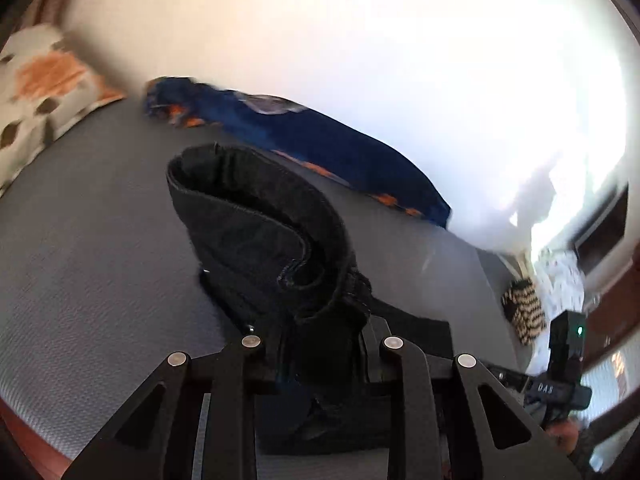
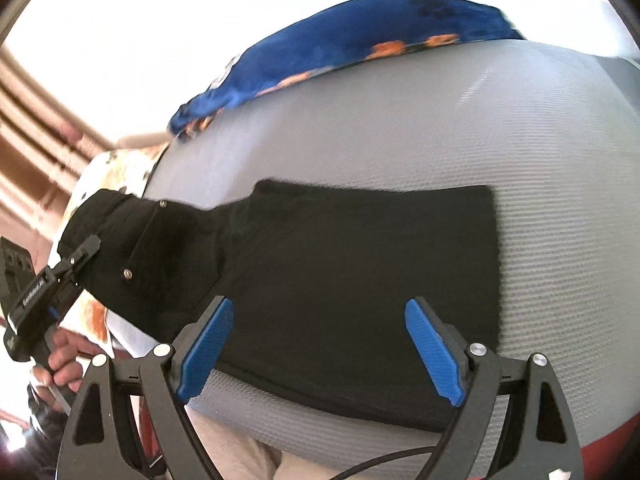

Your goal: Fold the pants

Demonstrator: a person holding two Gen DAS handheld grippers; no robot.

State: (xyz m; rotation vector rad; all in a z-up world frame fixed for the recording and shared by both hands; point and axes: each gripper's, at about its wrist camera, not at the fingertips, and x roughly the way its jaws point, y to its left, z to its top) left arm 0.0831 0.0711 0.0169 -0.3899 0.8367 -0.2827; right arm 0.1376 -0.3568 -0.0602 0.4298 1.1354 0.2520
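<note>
On the grey mattress [image 2: 520, 160] lie the black pants [image 2: 340, 280], folded flat over most of their length, while one end is lifted off the surface. The left gripper [image 2: 86, 250] holds this end (it looks like the waist, with rivets and a pocket); its jaws are nearly closed on the thick band of cloth, which curls up in front of its camera. The right gripper [image 2: 320, 344] hovers over the flat part with its blue pads [image 2: 208, 344] wide apart and nothing between them.

The pants seem to be denim: rather heavy, soft enough to bend, but stiff at seams and waistband, and not slippery. The cloth will probably sag between two holds, so a grip on a thick edge, such as the waistband or a hem, should be safer than a pinch in the middle. A blue blanket [image 2: 340, 36] lies along the far edge, well apart from the pants.
</note>
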